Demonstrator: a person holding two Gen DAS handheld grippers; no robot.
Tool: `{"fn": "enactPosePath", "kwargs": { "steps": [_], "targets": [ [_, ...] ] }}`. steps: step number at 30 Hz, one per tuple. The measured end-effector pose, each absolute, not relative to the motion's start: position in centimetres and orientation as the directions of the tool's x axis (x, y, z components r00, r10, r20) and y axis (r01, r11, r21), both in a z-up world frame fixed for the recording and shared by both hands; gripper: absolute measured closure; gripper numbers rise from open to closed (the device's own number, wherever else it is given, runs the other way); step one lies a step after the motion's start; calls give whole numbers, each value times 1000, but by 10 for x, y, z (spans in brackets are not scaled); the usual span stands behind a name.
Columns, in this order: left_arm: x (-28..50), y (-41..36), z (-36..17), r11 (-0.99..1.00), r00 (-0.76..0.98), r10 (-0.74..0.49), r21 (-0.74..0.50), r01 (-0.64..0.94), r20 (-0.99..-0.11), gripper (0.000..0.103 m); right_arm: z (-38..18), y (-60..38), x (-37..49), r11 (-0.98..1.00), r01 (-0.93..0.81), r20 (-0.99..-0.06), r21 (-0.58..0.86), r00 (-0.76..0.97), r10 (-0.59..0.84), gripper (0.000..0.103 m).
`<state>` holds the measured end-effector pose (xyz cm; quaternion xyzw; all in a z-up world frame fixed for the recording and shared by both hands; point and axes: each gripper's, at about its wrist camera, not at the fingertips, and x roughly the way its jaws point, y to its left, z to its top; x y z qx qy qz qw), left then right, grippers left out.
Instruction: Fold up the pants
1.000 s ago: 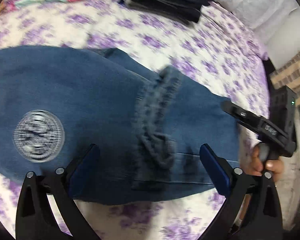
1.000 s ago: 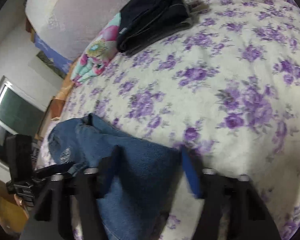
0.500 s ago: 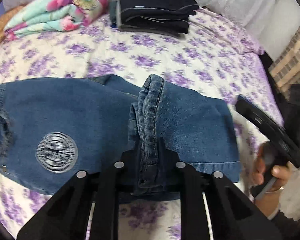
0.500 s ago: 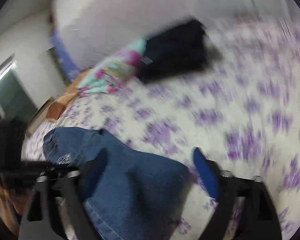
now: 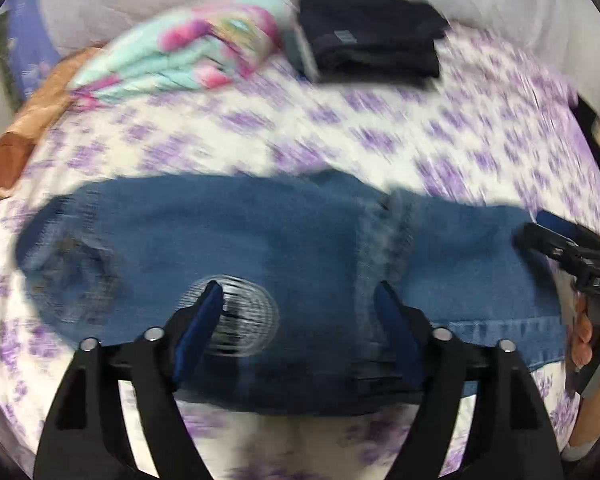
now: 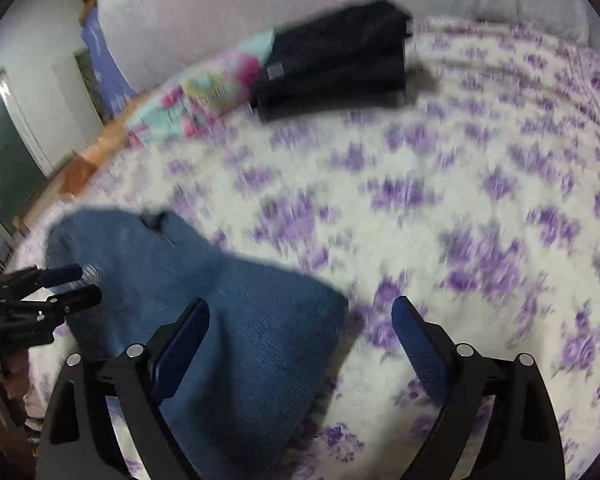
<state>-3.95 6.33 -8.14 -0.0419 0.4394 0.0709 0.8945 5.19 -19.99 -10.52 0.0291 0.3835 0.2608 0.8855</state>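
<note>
Both views are smeared w/ motion blur, so I read only the coarse layout. The jeans (image 5: 292, 248) lie flat on the bed (image 5: 380, 136), partly folded: one section is lapped over the rest, w/ a thick seam ridge running front to back right of centre and a round grey patch near the left tool (image 5: 300, 308).

Left tool: pads apart, nothing between them, above the denim near its front edge. Right tool (image 6: 300, 320): also spread wide, holding nothing, over the right-hand end of the denim where it meets the floral sheet.

My read: I'm between folds, one fold laid down, neither tool gripping. Next I'd need both tools to pinch one end and carry it over the other, edges lined up. A stack of dark clothes (image 5: 372, 36) and a bright bundle (image 5: 180, 48) sit well apart at the far end.
</note>
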Motion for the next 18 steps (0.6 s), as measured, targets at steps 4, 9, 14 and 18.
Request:
{"fn": "enactPosePath", "kwargs": {
  "steps": [4,9,14,18],
  "targets": [
    [-68,119,-62,953,647,145,-71,-295,-748,15,-102,-221,56,856,-381,-613,349,598,516,10],
    [-95,170,-68,892,592,238,-68,-447,-770,15,-117,-228,68,857,-310,-649,412,560,515,9],
    [-95,181,-83,881,578,224,-91,-465,-785,15,-114,-221,61,873,-331,-640,358,593,488,9],
    [-74,186,-108,875,518,246,-42,-482,-819,13,-100,-211,46,834,-435,-587,340,595,549,9]
  ]
}}
